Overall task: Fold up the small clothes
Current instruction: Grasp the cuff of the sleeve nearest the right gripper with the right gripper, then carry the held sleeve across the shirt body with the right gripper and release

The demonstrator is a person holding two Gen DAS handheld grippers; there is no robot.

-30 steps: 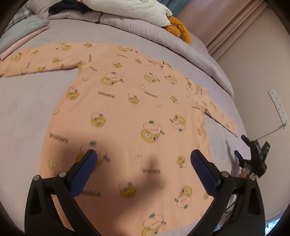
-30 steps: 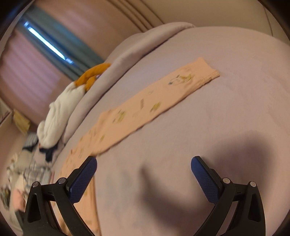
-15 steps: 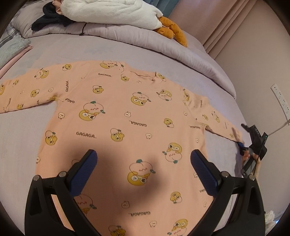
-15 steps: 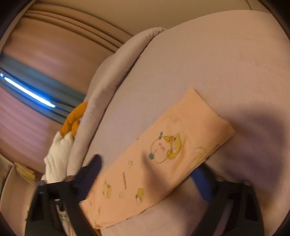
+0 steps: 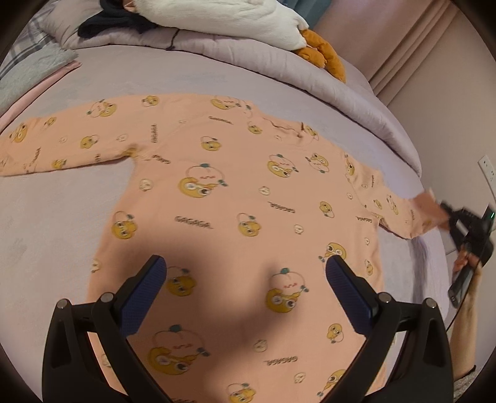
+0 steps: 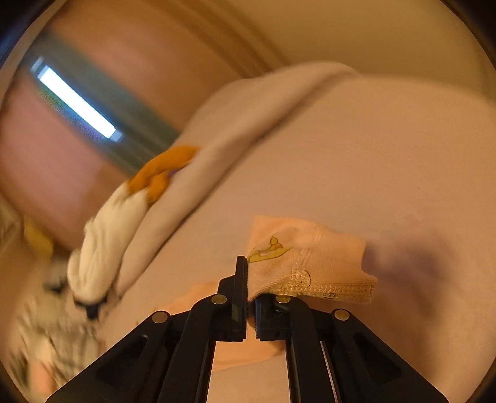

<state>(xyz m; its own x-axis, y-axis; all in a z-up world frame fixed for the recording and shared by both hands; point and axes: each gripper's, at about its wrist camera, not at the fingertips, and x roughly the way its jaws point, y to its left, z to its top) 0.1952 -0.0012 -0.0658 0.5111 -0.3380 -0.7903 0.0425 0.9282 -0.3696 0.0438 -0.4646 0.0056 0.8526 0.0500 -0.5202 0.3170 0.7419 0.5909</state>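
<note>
Right wrist view: right hand-held gripper has its jaws just closed onto the cuff of the peach shirt's sleeve; the cloth is pinched between the pads and raised off the bed.
Left hand-held gripper: jaws wide apart, holding nothing, hovering over the lower body of the shirt.
Shirt position: spread flat, front up, on the lilac bed; hem toward the left gripper, collar toward the rolled duvet; one sleeve stretched out to the far side from the cuff held.
Handling, judged: light, thin knit, fully limp. Will drape and sag from any single pinch point, so a fold needs the free end carried over and laid down, not dragged. Not slippery, not fragile; ribbed cuff gives the firmest bite.
Grip points, judged: cuff for the sleeve fold; then shoulder seam and hem corner on the same side for the body fold.
Writing: "GAGAGA" printed repeatedly across the shirt, among yellow duck-like cartoon figures. No brand label legible; the small mark stitched on the cuff is too small to read.
Beyond the shirt: white plush toy with orange feet lies on the duvet.
</note>
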